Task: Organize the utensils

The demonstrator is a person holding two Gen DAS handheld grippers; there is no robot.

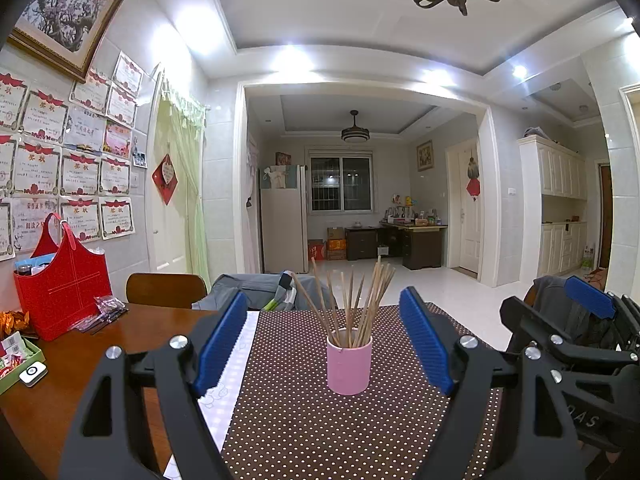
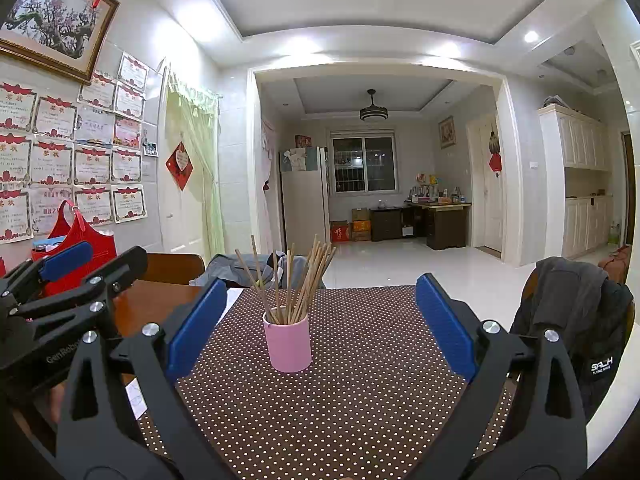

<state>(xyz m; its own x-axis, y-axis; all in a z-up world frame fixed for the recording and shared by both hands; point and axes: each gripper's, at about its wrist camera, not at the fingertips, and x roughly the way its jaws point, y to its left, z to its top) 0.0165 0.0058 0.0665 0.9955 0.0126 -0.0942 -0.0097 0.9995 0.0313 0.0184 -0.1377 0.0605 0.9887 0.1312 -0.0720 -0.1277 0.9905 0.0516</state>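
Chopsticks stand splayed in pink cup.

Both tongs gaping wide, side by side, gripping nothing.

The left tongs have their blue-padded fingers spread far apart, black linkage arms fanned out to either side, tips pointing forward and level. The right tongs take the same pose, their blue pads equally wide and bare. Each pair shows at the edge of the other's view: the right tongs just beside the left tongs on their right, and the left tongs close on the right pair's left, angled a little inward. Nothing touches any pad. No hand or sleeve shows clearly.
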